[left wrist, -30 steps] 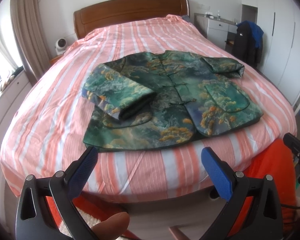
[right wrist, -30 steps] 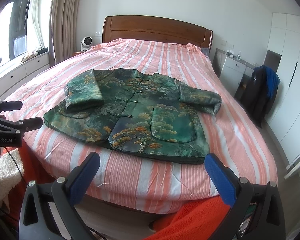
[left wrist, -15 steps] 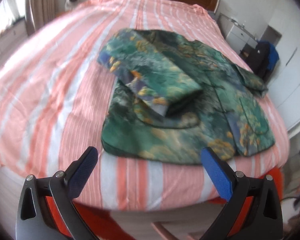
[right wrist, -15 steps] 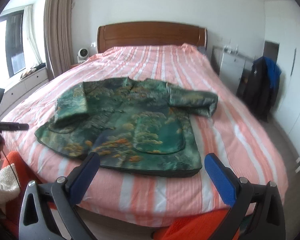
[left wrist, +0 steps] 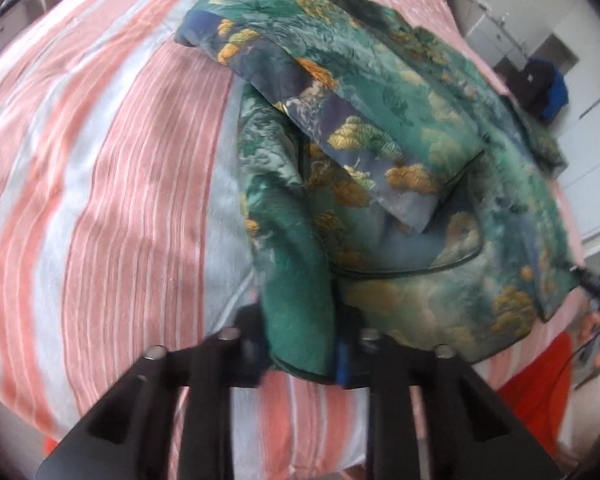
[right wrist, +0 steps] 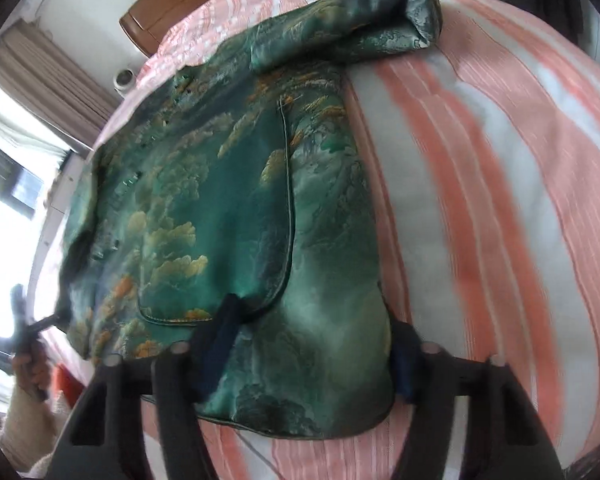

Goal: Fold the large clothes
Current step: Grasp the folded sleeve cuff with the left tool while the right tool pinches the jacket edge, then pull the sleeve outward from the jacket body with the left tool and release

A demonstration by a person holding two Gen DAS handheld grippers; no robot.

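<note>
A green brocade jacket (left wrist: 400, 128) with gold tree patterns lies on the pink striped bed (left wrist: 100, 168), both sleeves folded in over its front. My left gripper (left wrist: 300, 356) is shut on the jacket's near left hem corner, which bunches up between its fingers. In the right wrist view the jacket (right wrist: 220, 200) fills the middle. My right gripper (right wrist: 312, 364) straddles the near right hem corner with its jaws partly closed around the cloth; a firm grip is not clear.
The wooden headboard (right wrist: 172, 4) is at the far end. A dark coat with blue (left wrist: 544, 88) hangs by white cabinets on the right. A window and curtain (right wrist: 40, 92) are on the left. Orange cloth (left wrist: 540, 380) lies below the bed's foot edge.
Both grippers have moved forward from the foot of the bed onto the jacket's hem. The left gripper has closed on the left corner; the right jaws have narrowed around the right corner.
</note>
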